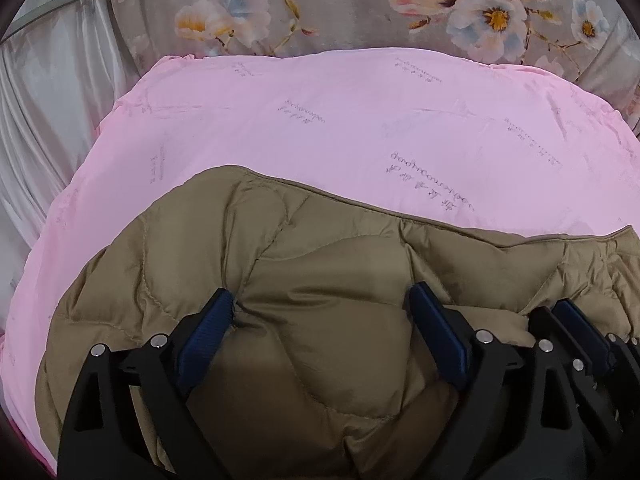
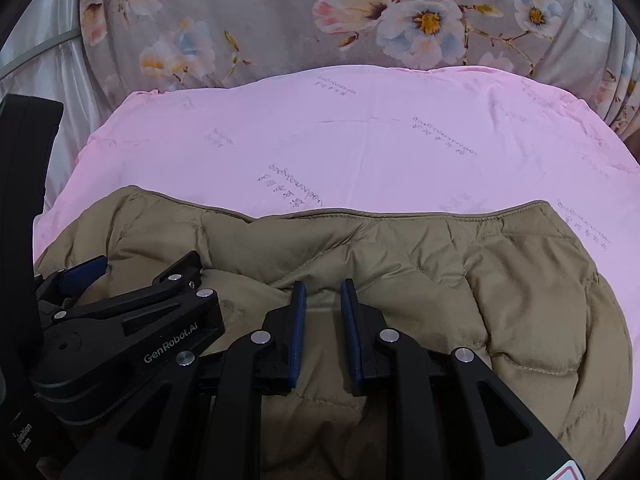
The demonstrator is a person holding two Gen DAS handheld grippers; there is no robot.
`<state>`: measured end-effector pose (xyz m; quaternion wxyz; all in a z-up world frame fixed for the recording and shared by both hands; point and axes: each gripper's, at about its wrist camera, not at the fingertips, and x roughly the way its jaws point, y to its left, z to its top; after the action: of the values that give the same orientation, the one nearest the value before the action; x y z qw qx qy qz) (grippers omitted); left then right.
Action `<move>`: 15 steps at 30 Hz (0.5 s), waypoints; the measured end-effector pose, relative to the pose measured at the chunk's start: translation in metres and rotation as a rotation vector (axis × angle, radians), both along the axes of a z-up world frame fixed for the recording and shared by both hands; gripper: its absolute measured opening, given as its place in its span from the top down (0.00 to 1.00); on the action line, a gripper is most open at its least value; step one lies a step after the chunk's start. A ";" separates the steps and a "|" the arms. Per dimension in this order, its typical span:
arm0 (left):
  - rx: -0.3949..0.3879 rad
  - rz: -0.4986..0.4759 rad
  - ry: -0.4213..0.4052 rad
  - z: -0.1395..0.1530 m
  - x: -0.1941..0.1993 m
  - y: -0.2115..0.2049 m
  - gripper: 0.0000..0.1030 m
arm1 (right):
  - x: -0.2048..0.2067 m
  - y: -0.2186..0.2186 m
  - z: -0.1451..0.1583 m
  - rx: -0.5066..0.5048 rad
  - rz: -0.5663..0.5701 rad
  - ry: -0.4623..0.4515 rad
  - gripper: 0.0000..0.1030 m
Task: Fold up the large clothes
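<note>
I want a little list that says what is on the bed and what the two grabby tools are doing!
garment: puffy tan quilted jacket, crumpled
lying on: pink quilt with faint writing
behind: grey flowered cloth
left gripper: jaws wide apart, padding bulging between them
right gripper: jaws narrow, a small gap showing, over the jacket
grippers: side by side, close together

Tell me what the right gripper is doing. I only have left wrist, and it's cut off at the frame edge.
Observer: The right gripper sits over the tan jacket with a narrow gap between its pads. I see no fabric pinched in that gap.
Operator: Where does the jacket's right end stop?
Observer: Its far right corner lies on the pink quilt, and bare quilt shows beyond it.
</note>
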<state>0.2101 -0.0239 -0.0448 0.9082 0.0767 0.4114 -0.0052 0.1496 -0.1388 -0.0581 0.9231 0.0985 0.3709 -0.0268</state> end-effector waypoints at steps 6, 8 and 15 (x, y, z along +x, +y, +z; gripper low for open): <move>0.007 0.007 -0.006 -0.006 0.002 -0.001 0.13 | 0.003 -0.001 -0.006 0.009 0.000 0.000 0.81; 0.013 0.010 -0.010 -0.008 0.002 -0.002 0.13 | 0.003 -0.002 -0.008 0.012 -0.001 0.000 0.81; 0.025 0.018 -0.017 -0.010 0.004 -0.003 0.12 | 0.005 -0.003 -0.011 0.012 -0.007 -0.002 0.81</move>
<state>0.2138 -0.0268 -0.0550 0.9107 0.0845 0.4042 0.0087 0.1546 -0.1415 -0.0688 0.9226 0.1054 0.3700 -0.0277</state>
